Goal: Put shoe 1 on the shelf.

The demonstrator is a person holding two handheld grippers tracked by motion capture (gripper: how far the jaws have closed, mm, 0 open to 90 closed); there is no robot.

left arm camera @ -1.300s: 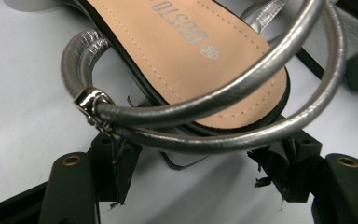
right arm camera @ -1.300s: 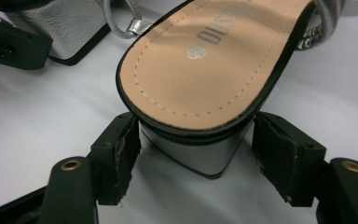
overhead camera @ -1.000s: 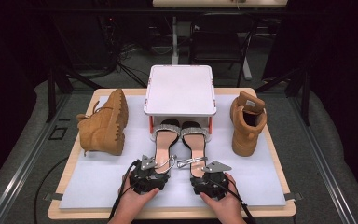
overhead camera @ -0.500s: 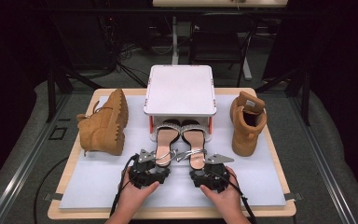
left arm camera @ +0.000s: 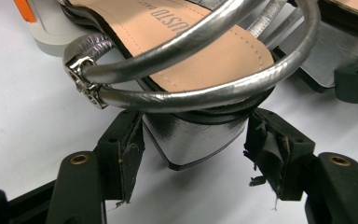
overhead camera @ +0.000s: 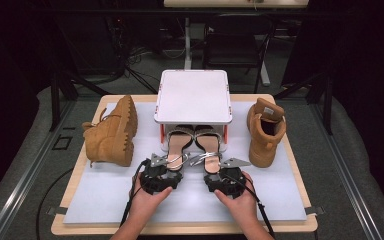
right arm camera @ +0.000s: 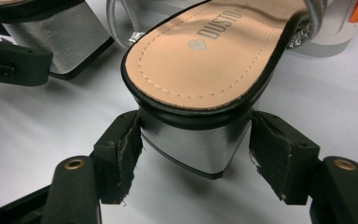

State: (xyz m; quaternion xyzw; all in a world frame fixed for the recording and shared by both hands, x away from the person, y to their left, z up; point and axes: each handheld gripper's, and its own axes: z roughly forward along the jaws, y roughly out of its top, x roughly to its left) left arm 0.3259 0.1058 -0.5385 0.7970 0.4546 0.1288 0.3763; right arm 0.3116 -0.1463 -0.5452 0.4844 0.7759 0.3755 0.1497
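From above, starting at my far left, a tan boot (overhead camera: 111, 134) lies on its side on the pale mat (overhead camera: 100, 192). Next, my left gripper (overhead camera: 161, 171) sits at the heel of the left silver sandal (overhead camera: 178, 146), whose toe is tucked under a white shelf (overhead camera: 193, 96) at the middle of the table. In the left gripper view, the jaws stand apart on either side of the silver block heel (left arm camera: 193, 137); the left pad seems to touch it, the right pad shows a small gap. My right gripper (overhead camera: 221, 172) brackets the right silver sandal (overhead camera: 207, 146) the same way, jaws open, its heel (right arm camera: 193, 142) between the pads, not yet clamped. At far right, a second tan boot (overhead camera: 264, 131) stands upright.
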